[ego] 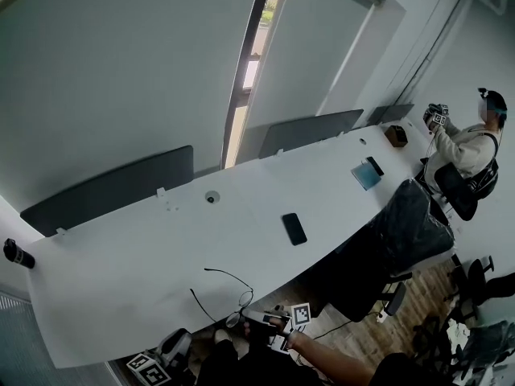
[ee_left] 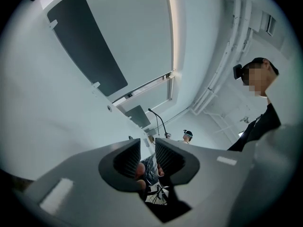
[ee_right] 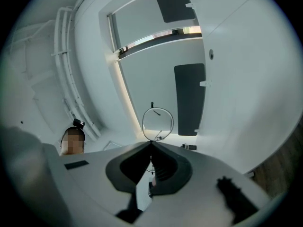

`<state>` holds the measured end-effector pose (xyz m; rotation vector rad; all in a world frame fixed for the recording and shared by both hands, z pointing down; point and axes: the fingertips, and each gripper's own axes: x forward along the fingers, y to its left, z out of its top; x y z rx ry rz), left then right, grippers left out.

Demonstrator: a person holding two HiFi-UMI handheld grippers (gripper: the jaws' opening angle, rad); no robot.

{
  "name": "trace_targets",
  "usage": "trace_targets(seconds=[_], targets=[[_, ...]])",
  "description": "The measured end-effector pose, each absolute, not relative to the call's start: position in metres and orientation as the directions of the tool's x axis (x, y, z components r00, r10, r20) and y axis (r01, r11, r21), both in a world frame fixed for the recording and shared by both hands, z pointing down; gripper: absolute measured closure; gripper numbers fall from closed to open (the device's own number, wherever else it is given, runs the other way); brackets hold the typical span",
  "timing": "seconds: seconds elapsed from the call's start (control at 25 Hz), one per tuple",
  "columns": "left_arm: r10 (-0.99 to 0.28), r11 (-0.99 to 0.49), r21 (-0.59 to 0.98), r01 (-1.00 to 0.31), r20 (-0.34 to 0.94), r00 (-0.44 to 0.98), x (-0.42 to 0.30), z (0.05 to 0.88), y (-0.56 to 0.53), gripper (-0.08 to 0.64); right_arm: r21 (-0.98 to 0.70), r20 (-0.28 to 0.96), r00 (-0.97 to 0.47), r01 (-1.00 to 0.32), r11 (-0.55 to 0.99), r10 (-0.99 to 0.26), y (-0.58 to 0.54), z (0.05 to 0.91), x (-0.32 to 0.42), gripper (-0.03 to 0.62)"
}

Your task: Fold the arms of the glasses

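Both tongs at table edge — right tongs, tilted upward, clamp glasses; left tongs level, parted, empty.

Thin dark wire-rimmed glasses with round lenses are held at the near edge of the table, pinched by the right gripper. Both arms are unfolded and stretched over the tabletop.

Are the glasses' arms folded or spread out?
Spread out. In the head view both thin arms of the glasses stick out across the table, away from the lenses.
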<state>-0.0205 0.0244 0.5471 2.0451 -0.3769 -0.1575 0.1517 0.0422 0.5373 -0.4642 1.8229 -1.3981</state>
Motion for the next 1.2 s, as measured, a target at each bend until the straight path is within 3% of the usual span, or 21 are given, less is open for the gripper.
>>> trace_targets(seconds=[0.76,1.2], targets=[[-0.374,-0.385,0.903,-0.192,0.038,0.927,0.019,0.559,0.032,0.477,-0.896,-0.438,-0.532,0.197,0.397,-0.724,0.085,0.525,0.203,0.583],[-0.475,-0.269,0.937,-0.221,0.070,0.877,-0.018,0.577,0.025,0.482,-0.897,-0.434,-0.610,0.222,0.383,-0.663,0.056,0.535,0.161,0.583]])
